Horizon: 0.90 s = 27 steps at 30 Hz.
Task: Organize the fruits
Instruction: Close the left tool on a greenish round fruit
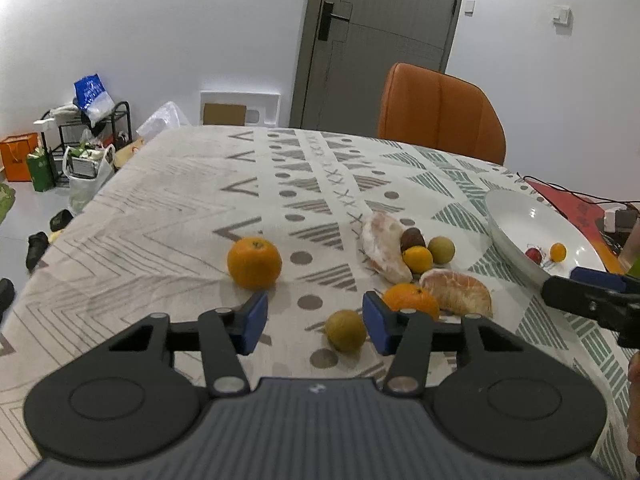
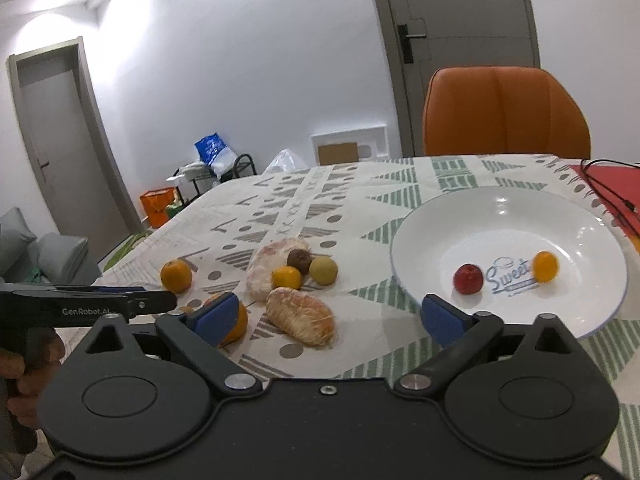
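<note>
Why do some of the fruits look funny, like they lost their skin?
Two big citrus pieces lie peeled on the tablecloth, with no rind, while the oranges beside them keep theirs. Most fruit is loose on the cloth; only two small ones are in the white plate.

A glossy white ceramic plate (image 2: 508, 216) sat on the desk's matt woven cloth (image 1: 168, 208). The peeled citrus pieces (image 2: 301, 316) looked rough and fibrous. The right tool (image 2: 334, 314) had matt black plastic arms, blue rubbery pads (image 2: 442, 320) and shiny metal rivets.
</note>
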Each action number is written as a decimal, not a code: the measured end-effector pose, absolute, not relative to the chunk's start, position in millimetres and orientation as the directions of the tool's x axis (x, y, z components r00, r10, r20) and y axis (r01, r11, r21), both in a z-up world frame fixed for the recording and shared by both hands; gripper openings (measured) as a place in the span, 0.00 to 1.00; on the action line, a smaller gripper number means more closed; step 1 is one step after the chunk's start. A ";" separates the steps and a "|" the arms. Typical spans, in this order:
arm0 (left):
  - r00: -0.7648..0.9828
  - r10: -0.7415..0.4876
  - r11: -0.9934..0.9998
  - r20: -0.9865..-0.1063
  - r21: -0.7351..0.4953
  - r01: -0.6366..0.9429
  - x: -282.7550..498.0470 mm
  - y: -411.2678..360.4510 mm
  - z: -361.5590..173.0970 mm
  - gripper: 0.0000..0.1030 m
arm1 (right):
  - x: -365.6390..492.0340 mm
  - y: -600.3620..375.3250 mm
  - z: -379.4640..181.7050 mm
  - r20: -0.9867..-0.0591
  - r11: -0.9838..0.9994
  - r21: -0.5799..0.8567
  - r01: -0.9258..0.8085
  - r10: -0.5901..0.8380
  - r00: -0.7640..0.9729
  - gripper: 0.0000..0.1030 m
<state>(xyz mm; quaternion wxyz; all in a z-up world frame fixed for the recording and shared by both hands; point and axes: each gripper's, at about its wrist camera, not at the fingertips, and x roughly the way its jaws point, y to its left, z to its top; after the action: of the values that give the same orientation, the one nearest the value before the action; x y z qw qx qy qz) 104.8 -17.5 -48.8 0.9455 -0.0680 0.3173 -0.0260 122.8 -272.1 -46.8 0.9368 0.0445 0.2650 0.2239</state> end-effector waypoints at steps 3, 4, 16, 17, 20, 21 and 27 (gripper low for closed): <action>0.793 -0.111 0.988 -0.600 -0.152 0.023 104.0 -19.3 -53.1 0.50 | 122.2 -267.6 -47.4 -0.482 0.890 0.195 -0.412 0.453 0.750 0.91; 0.791 -0.114 0.988 -0.601 -0.153 0.026 105.0 -20.7 -54.9 0.50 | 121.9 -266.3 -47.2 -0.482 0.889 0.193 -0.415 0.454 0.749 0.89; 0.772 -0.159 0.979 -0.615 -0.197 0.045 117.1 -22.4 -70.1 0.24 | 133.5 -250.2 -58.7 -0.532 0.896 0.150 -0.419 0.430 0.730 0.74; 0.773 -0.161 0.978 -0.613 -0.204 0.041 117.1 -20.7 -69.3 0.24 | 135.7 -249.1 -60.0 -0.538 0.898 0.149 -0.414 0.425 0.728 0.72; 0.783 -0.142 0.981 -0.605 -0.191 0.030 114.9 -17.4 -66.6 0.24 | 139.7 -246.0 -63.4 -0.544 0.899 0.140 -0.416 0.421 0.726 0.71; 0.784 -0.139 0.981 -0.605 -0.192 0.027 114.0 -15.5 -66.2 0.24 | 140.5 -244.8 -64.2 -0.545 0.899 0.134 -0.417 0.418 0.727 0.71; 0.791 -0.120 0.980 -0.600 -0.199 -0.003 110.7 -4.1 -63.6 0.24 | 145.7 -238.0 -65.7 -0.549 0.896 0.110 -0.431 0.416 0.725 0.68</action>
<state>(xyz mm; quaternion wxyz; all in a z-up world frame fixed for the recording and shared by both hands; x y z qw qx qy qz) 110.7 -4.1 -63.6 0.9416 -0.0951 0.3217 -0.0311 145.7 -238.0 -65.7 0.9286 -0.0124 0.2926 0.2280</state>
